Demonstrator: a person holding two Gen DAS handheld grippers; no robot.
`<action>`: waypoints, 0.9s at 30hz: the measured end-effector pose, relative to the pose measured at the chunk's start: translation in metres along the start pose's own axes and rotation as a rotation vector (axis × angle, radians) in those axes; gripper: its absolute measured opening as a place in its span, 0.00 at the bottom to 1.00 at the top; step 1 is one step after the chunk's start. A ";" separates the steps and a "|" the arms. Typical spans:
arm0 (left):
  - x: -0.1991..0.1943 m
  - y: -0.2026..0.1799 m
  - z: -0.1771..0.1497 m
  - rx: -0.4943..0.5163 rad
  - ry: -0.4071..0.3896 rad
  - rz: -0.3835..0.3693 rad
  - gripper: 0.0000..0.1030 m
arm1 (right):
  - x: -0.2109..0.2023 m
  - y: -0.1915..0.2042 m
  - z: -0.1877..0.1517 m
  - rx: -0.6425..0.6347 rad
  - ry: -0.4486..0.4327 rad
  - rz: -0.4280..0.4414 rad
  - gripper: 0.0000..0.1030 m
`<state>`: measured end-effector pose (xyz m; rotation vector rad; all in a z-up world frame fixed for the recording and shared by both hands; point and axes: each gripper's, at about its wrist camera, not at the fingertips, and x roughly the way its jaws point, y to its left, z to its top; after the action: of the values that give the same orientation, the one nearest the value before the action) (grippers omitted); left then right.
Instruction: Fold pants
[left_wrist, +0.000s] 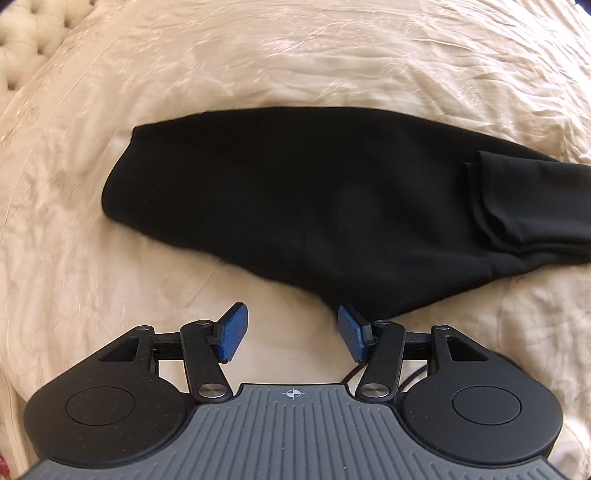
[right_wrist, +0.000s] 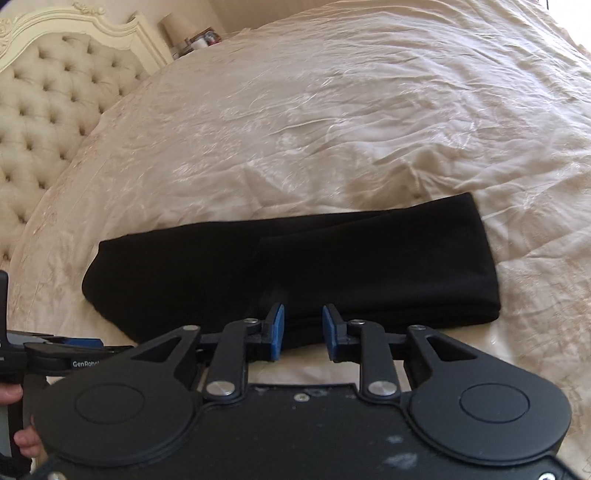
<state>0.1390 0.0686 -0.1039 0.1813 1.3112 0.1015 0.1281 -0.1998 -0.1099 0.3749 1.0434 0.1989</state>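
The black pants (left_wrist: 314, 206) lie flat on the cream bed cover (left_wrist: 295, 55), folded into a long narrow band with one layer doubled over another; in the right wrist view the overlap edge runs across the middle of the band (right_wrist: 295, 266), and the far end sits squared off toward the bed's right side. The tufted headboard (right_wrist: 48, 122) stands well apart, off to the left. The left claw (left_wrist: 291, 330) hangs released above bare cover just beside the near edge of the fabric, its blue pads apart with nothing between them. The right claw (right_wrist: 303, 326) is likewise released, its pads parted over the near edge of the band and pressing on no cloth. By my reading the lengthwise fold and one crosswise fold are done; perhaps one more fold remains to make a compact bundle, unless this already counts as finished.
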 end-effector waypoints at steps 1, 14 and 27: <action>0.000 0.007 -0.008 -0.012 0.006 0.002 0.52 | 0.002 0.010 -0.006 -0.017 0.011 0.007 0.27; 0.009 0.074 -0.011 0.024 -0.032 -0.057 0.52 | 0.033 0.111 -0.031 -0.051 0.137 0.037 0.24; 0.031 0.162 0.010 0.015 -0.056 -0.148 0.52 | 0.101 0.166 -0.033 0.045 0.161 -0.128 0.16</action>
<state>0.1613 0.2321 -0.1004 0.0989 1.2651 -0.0385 0.1518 -0.0066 -0.1402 0.3350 1.2284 0.0921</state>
